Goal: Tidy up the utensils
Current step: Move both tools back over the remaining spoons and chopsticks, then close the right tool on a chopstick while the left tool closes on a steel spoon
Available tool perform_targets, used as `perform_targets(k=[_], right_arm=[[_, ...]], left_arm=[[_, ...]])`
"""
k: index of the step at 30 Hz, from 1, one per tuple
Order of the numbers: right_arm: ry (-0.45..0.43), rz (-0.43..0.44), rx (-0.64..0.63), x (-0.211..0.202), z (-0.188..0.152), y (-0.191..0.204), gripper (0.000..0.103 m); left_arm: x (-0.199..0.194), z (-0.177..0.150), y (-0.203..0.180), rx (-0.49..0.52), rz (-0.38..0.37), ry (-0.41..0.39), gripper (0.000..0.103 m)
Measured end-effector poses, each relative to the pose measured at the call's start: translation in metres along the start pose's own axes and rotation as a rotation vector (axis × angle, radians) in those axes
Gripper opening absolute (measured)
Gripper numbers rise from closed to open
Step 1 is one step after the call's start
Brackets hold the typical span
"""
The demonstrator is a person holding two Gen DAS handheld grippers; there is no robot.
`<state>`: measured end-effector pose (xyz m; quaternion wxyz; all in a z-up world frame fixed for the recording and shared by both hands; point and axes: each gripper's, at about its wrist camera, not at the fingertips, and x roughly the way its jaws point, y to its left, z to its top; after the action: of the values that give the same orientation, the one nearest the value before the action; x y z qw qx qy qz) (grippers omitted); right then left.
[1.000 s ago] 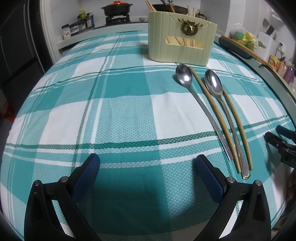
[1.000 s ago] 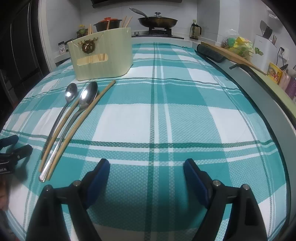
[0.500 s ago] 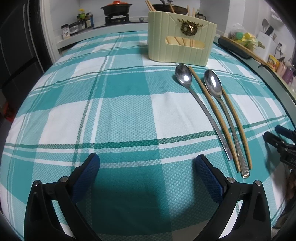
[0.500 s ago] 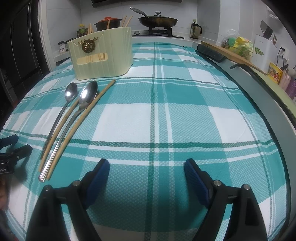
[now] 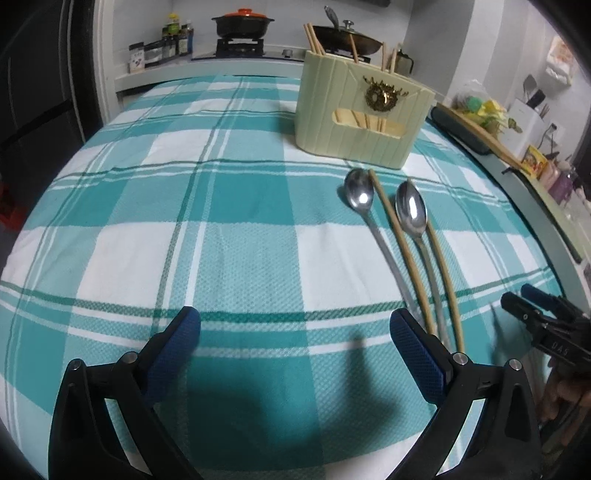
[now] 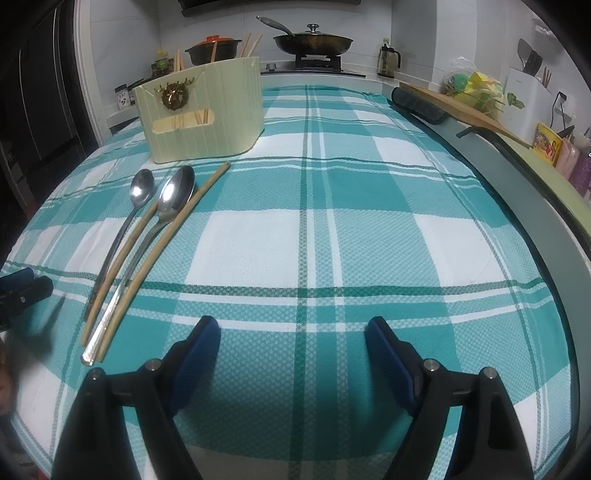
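Observation:
Two steel spoons (image 5: 360, 197) (image 5: 412, 214) and two wooden chopsticks (image 5: 400, 251) (image 5: 445, 273) lie side by side on the teal plaid cloth, in front of a cream utensil holder (image 5: 360, 118) with several chopsticks standing in it. In the right wrist view the spoons (image 6: 142, 188) (image 6: 175, 195), the chopsticks (image 6: 166, 240) and the holder (image 6: 203, 114) sit at the left. My left gripper (image 5: 295, 332) is open and empty, left of the utensil handles. My right gripper (image 6: 291, 341) is open and empty, right of them.
A stove with a black pot (image 5: 243, 24) and a pan (image 6: 312, 42) stands behind the table. A counter with a dark pad (image 6: 421, 103), a wooden board and small items runs along the right. The right gripper shows at the left wrist view's right edge (image 5: 532, 306).
My left gripper has moved forward and right, so its right finger now sits beside the utensil handles. The right gripper has edged slightly closer to the utensils.

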<state>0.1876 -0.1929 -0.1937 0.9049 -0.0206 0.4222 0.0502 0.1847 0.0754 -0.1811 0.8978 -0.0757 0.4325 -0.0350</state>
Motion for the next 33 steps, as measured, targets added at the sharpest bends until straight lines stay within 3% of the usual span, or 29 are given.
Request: perform_targets(k=[5, 9, 14, 16, 20, 23, 33], right_arm=[[0.008, 0.171, 0.015, 0.002, 0.033, 0.024, 0.051], [0.030, 0.230, -0.042, 0.024, 0.057, 0.056, 0.038], [0.082, 0.237, -0.124, 0.056, 0.065, 0.079, 0.028], [0.055, 0.209, -0.180, 0.057, 0.064, 0.085, 0.024], [0.055, 0.154, -0.174, 0.053, 0.061, 0.078, 0.012], [0.061, 0.110, -0.129, 0.048, 0.057, 0.063, 0.009], [0.125, 0.053, -0.124, 0.019, 0.030, 0.032, 0.008]], left_arm=[[0.028, 0.037, -0.021, 0.006, 0.007, 0.024, 0.102], [0.061, 0.046, -0.035, 0.056, 0.060, 0.053, 0.102], [0.080, 0.047, -0.042, 0.086, 0.100, 0.055, 0.103], [0.082, 0.046, -0.046, 0.114, 0.121, 0.056, 0.103], [0.075, 0.042, -0.045, 0.135, 0.096, 0.040, 0.090], [0.068, 0.037, -0.043, 0.160, 0.080, 0.034, 0.080], [0.047, 0.022, -0.016, 0.136, 0.066, 0.070, 0.078]])
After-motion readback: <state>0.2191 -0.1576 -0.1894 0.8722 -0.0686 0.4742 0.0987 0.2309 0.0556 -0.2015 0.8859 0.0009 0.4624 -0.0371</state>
